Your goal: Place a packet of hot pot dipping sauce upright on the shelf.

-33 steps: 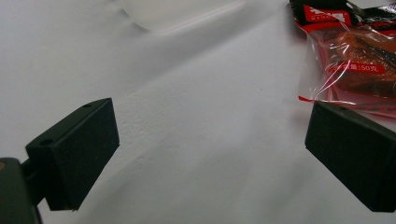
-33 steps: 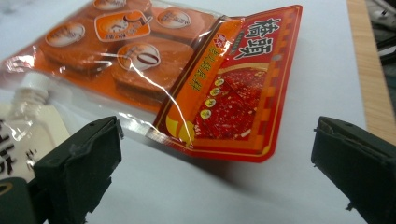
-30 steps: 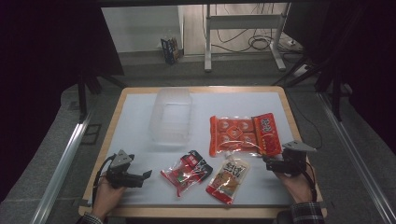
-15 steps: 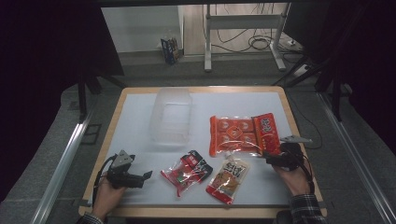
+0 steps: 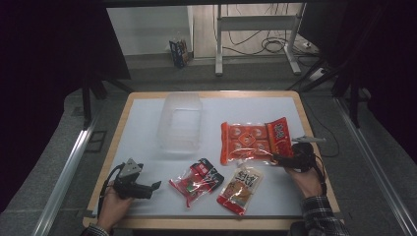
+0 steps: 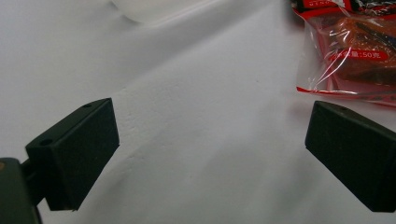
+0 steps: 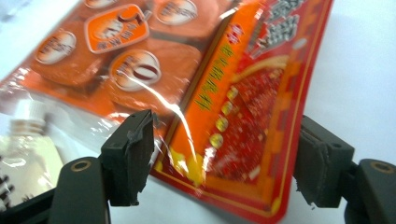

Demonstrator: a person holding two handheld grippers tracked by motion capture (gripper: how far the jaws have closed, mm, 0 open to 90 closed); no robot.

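Observation:
A large orange-red snack pack (image 5: pixel 253 141) lies flat at the table's right. My right gripper (image 5: pixel 280 160) sits at its near right corner. In the right gripper view the pack's red end (image 7: pixel 243 93) lies between the jaws of my right gripper (image 7: pixel 224 163), which have just been closing; the right pad still stands a little off the pack's edge. My left gripper (image 5: pixel 156 186) rests at the front left, open, pointing at a red-and-black snack bag (image 5: pixel 196 181). Bare white table shows between the jaws of my left gripper (image 6: pixel 210 140), with that bag (image 6: pixel 355 56) beyond.
A clear plastic tub (image 5: pixel 180 123) stands at the back middle of the white table (image 5: pixel 137 147). A brown snack pouch (image 5: pixel 241 184) lies at the front, between the two hands. A clear pouch with a white cap (image 7: pixel 28 116) lies left of the right jaws.
My right hand has moved up and left onto the orange-red pack's corner, and its jaws have narrowed around it. The left hand has stayed put.

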